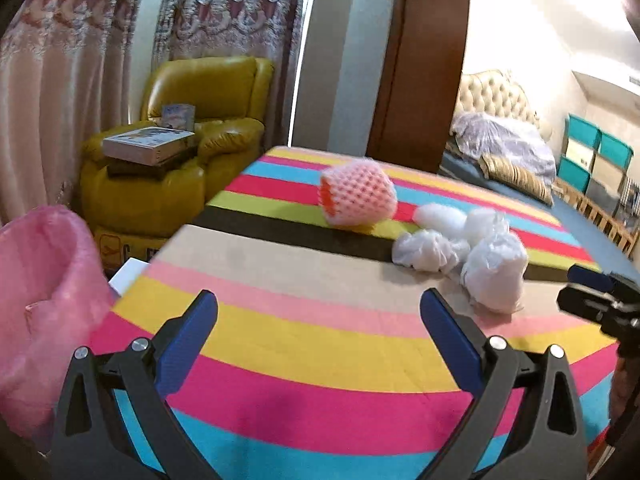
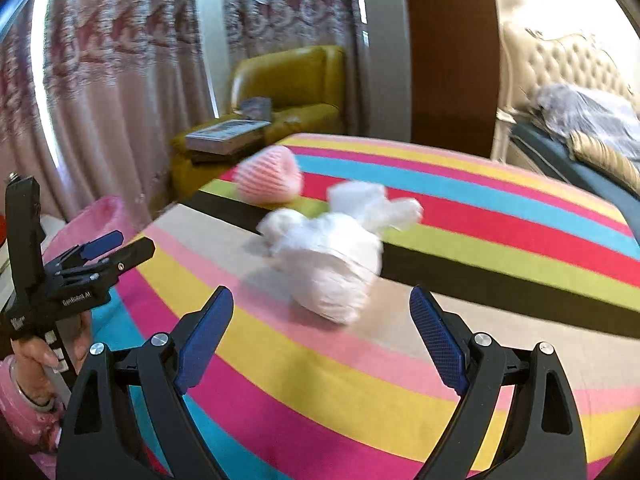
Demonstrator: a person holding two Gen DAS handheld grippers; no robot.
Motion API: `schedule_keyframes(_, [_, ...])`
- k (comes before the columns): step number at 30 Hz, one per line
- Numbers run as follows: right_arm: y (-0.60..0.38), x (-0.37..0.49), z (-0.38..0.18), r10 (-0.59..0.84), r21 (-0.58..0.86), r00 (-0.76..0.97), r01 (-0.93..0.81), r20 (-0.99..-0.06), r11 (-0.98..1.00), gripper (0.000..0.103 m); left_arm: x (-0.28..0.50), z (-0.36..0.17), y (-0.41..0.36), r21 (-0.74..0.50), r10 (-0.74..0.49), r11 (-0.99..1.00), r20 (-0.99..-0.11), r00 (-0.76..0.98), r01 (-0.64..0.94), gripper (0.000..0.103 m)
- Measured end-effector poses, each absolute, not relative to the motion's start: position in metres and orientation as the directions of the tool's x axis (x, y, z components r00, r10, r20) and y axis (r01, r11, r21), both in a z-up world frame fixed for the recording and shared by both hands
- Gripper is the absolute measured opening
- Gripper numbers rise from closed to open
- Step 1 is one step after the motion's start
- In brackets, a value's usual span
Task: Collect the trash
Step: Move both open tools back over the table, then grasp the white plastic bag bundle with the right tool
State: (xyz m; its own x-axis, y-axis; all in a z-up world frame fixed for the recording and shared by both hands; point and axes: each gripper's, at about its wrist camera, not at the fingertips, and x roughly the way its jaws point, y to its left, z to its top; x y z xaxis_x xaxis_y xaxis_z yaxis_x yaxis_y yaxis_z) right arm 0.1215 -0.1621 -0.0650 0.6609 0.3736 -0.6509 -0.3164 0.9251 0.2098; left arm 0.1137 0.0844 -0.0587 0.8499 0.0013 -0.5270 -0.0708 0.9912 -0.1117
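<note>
At the far left of the left wrist view you are keeping the pink-lined bin [image 1: 44,296] just beside the edge of the striped table [image 1: 304,344], ready to take the trash. Your left gripper [image 1: 319,334] is hovering over bare stripes with its jaws spread wide and nothing between them. Moving right, the pink foam net [image 1: 358,194] is lying on its side in the upper middle, its long axis running across the frame and its open orange mouth pointing left toward the yellow armchair [image 1: 180,160]. Right of it the white plastic wads [image 1: 464,248] are sitting clustered, touching one another, with no clear axis. In the right wrist view your right gripper [image 2: 322,334] is also gaping and empty, lined up just short of the nearest white wad [image 2: 332,268]. You seem to be at the reach stage, nothing collected by either tool; the next move likely calls for easing forward to straddle that wad before closing, since crumpled film may slip.
</note>
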Motion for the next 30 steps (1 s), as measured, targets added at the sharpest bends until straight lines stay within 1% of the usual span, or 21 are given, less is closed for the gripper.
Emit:
schedule_keyframes(2, [-0.165, 0.124, -0.07, 0.362, 0.211, 0.657, -0.301, -0.661, 0.93, 0.085, 0.117, -0.061, 0.075, -0.052, 0.023, 0.997, -0.534, 0.845, -0.059, 0.098])
schedule_keyframes(5, [-0.165, 0.131, -0.074, 0.349, 0.21, 0.65, -0.284, -0.675, 0.935, 0.085, 0.119, -0.062, 0.071, -0.029, 0.012, 0.999, -0.528, 0.849, -0.033, 0.098])
schedule_keyframes(6, [-0.163, 0.133, -0.075, 0.347, 0.21, 0.648, -0.283, -0.678, 0.936, 0.085, 0.12, -0.063, 0.071, -0.032, 0.0, 0.999, -0.536, 0.844, -0.02, 0.098])
schedule_keyframes(8, [-0.157, 0.138, -0.078, 0.35, 0.21, 0.641, -0.286, -0.684, 0.935, 0.085, 0.124, -0.065, 0.077, -0.08, -0.045, 0.997, -0.552, 0.833, 0.001, 0.098])
schedule_keyframes(12, [-0.14, 0.152, -0.086, 0.339, 0.192, 0.609, -0.295, -0.717, 0.936, 0.085, 0.128, -0.068, 0.093, -0.168, -0.069, 0.985, -0.571, 0.818, -0.034, 0.098])
schedule_keyframes(14, [-0.13, 0.163, -0.088, 0.334, 0.181, 0.594, -0.302, -0.732, 0.936, 0.085, 0.128, -0.068, 0.097, -0.191, -0.074, 0.981, -0.572, 0.817, -0.045, 0.097])
schedule_keyframes(19, [-0.117, 0.185, -0.09, 0.319, 0.172, 0.574, -0.296, -0.754, 0.939, 0.085, 0.126, -0.069, 0.097, -0.185, -0.064, 0.981, -0.565, 0.823, -0.05, 0.097])
schedule_keyframes(22, [-0.112, 0.193, -0.095, 0.286, 0.144, 0.559, -0.285, -0.779, 0.948, 0.084, 0.128, -0.069, 0.096, -0.174, -0.061, 0.984, -0.571, 0.819, -0.048, 0.097])
schedule_keyframes(23, [-0.113, 0.191, -0.096, 0.294, 0.15, 0.555, -0.291, -0.778, 0.945, 0.077, 0.129, -0.069, 0.096, -0.174, -0.06, 0.983, -0.574, 0.817, -0.05, 0.097])
schedule_keyframes(24, [-0.114, 0.189, -0.096, 0.303, 0.153, 0.553, -0.301, -0.776, 0.941, 0.06, 0.129, -0.069, 0.096, -0.176, -0.061, 0.983, -0.574, 0.816, -0.051, 0.097])
schedule_keyframes(27, [-0.129, 0.177, -0.092, 0.303, 0.148, 0.584, -0.298, -0.753, 0.943, 0.048, 0.128, -0.069, 0.097, -0.182, -0.056, 0.981, -0.574, 0.817, -0.061, 0.097])
schedule_keyframes(30, [-0.154, 0.165, -0.087, 0.297, 0.169, 0.617, -0.258, -0.729, 0.951, 0.044, 0.13, -0.07, 0.097, -0.179, -0.055, 0.982, -0.584, 0.81, -0.062, 0.097])
